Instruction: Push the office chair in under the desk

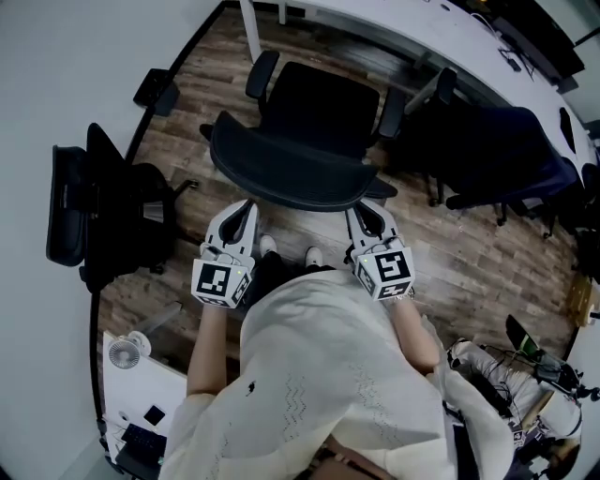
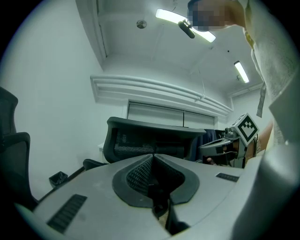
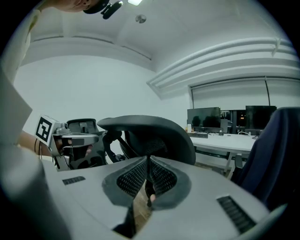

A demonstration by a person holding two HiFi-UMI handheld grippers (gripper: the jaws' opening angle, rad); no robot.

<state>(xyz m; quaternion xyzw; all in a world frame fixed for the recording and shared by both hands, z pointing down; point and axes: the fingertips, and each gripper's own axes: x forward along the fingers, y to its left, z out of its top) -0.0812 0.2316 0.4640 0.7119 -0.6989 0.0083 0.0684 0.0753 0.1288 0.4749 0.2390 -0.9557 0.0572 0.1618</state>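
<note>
A black mesh office chair [image 1: 298, 169] stands in front of me, its curved backrest towards me and its seat facing the white desk [image 1: 394, 28] at the top of the head view. My left gripper [image 1: 245, 206] is shut with nothing in it, its tips at the backrest's left lower edge. The right gripper [image 1: 362, 214] is also shut and empty, at the right end of the backrest. Whether either one touches the backrest I cannot tell. In the left gripper view the backrest [image 2: 154, 136] rises just beyond the closed jaws [image 2: 153, 157]. In the right gripper view the backrest [image 3: 150, 131] stands behind the closed jaws [image 3: 148, 161].
A second black chair [image 1: 103, 206] stands at the left by the wall. A navy chair [image 1: 506, 150] is on the right at the desk. A small fan [image 1: 125, 352] sits on a white table at the lower left. Monitors [image 3: 220, 119] stand on the desk.
</note>
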